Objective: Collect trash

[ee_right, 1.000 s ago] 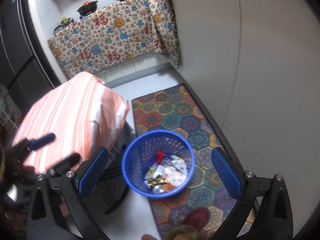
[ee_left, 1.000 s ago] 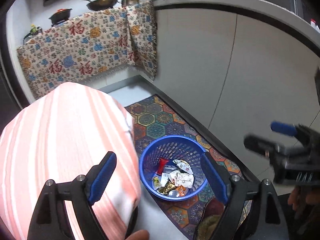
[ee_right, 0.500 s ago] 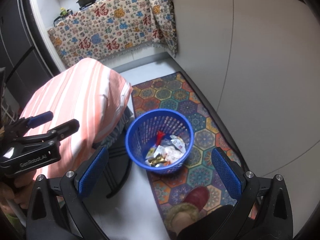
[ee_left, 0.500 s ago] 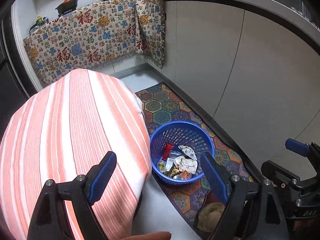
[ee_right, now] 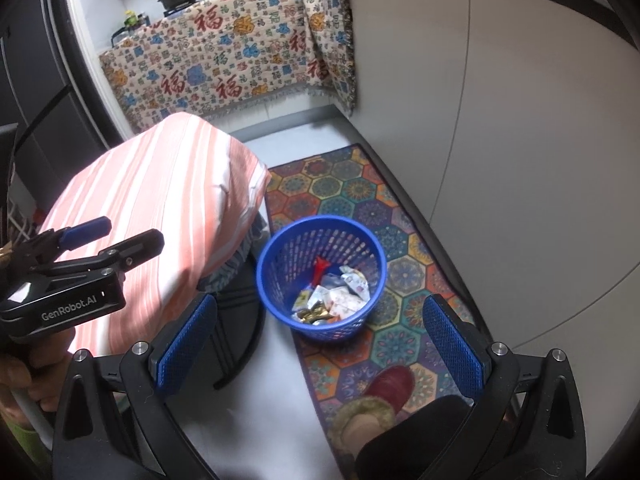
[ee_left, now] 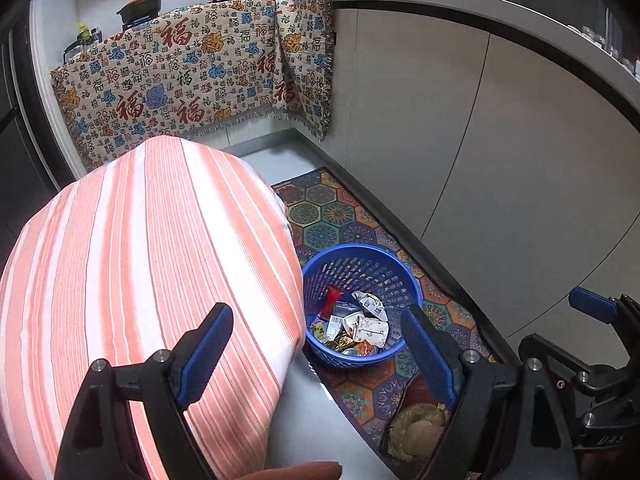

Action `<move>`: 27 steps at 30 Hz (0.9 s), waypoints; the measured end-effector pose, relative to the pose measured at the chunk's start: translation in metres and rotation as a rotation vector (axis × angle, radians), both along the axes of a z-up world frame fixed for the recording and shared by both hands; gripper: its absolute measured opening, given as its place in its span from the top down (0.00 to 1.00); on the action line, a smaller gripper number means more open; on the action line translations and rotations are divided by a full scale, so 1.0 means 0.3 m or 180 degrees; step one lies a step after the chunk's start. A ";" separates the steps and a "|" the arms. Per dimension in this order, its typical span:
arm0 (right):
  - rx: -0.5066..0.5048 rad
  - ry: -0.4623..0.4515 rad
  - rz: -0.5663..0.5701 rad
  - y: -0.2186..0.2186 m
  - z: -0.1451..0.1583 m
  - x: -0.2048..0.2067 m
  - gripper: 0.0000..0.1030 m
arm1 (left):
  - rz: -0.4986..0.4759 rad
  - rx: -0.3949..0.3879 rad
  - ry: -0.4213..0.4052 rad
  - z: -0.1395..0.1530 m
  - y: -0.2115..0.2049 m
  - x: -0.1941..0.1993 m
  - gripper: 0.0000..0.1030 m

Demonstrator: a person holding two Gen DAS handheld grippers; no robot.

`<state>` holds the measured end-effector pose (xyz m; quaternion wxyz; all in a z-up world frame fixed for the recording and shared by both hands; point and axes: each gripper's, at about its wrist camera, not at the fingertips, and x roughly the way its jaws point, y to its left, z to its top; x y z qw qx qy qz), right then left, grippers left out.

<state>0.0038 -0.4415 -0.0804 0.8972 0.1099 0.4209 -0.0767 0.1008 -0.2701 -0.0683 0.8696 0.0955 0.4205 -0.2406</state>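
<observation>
A blue plastic basket (ee_left: pixel 394 280) (ee_right: pixel 276 256) stands on the patterned floor mat beside the table. It holds several crumpled wrappers (ee_left: pixel 362 326) (ee_right: pixel 340 292). My left gripper (ee_left: pixel 320 356) is open and empty, high above the table edge and the basket. It also shows at the left of the right wrist view (ee_right: pixel 120 236). My right gripper (ee_right: pixel 320 340) is open and empty, high above the floor in front of the basket. It shows at the right of the left wrist view (ee_left: pixel 560 324).
A table with an orange-striped cloth (ee_left: pixel 140 260) (ee_right: pixel 160 192) stands left of the basket. A colourful hexagon mat (ee_right: pixel 352 196) runs along grey cabinets (ee_left: pixel 500 140). A patterned cloth (ee_left: pixel 192 68) hangs over the far counter with pans. A red slipper (ee_right: pixel 390 386) is on the mat.
Both grippers have risen and pulled back from the basket, so it looks smaller and more of the striped table shows. Both stay open and empty.
</observation>
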 end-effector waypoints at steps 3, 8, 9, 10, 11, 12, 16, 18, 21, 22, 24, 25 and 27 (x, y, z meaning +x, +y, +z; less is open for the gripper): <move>-0.0004 0.0001 0.0004 0.002 0.000 0.000 0.00 | 0.0011 -0.0008 0.0029 -0.001 0.003 0.005 0.15; -0.0008 -0.0009 0.0010 0.010 0.001 -0.002 0.00 | 0.0016 0.0000 0.0041 -0.003 0.005 0.009 0.15; -0.0010 -0.0010 0.0009 0.013 0.002 -0.004 0.00 | 0.0017 -0.0002 0.0042 -0.002 0.006 0.009 0.15; -0.0011 -0.0012 0.0011 0.014 0.002 -0.006 0.00 | 0.0014 -0.0003 0.0042 -0.001 0.005 0.009 0.15; -0.0014 -0.0011 0.0012 0.015 0.002 -0.006 0.00 | 0.0010 0.0001 0.0038 -0.002 0.005 0.009 0.15; -0.0017 -0.0009 0.0009 0.016 0.002 -0.007 0.00 | 0.0008 0.0004 0.0037 -0.002 0.004 0.010 0.15; -0.0022 -0.0005 0.0003 0.017 0.005 -0.010 0.00 | 0.0003 0.0006 0.0041 -0.005 0.001 0.008 0.15; -0.0020 -0.0004 0.0003 0.017 0.006 -0.011 0.00 | 0.0007 0.0007 0.0047 -0.005 0.001 0.010 0.15; -0.0017 -0.0009 0.0006 0.016 0.006 -0.011 0.00 | 0.0008 0.0008 0.0047 -0.006 0.003 0.010 0.15; -0.0018 -0.0006 0.0006 0.017 0.005 -0.010 0.00 | 0.0007 0.0008 0.0046 -0.006 0.004 0.010 0.15; -0.0020 -0.0004 0.0008 0.016 0.006 -0.011 0.00 | 0.0004 0.0008 0.0047 -0.006 0.004 0.010 0.15; -0.0022 -0.0003 0.0010 0.016 0.007 -0.011 0.00 | 0.0004 0.0007 0.0046 -0.006 0.004 0.010 0.15; -0.0025 0.0000 0.0014 0.013 0.007 -0.012 0.00 | -0.0001 0.0011 0.0041 -0.004 0.001 0.010 0.15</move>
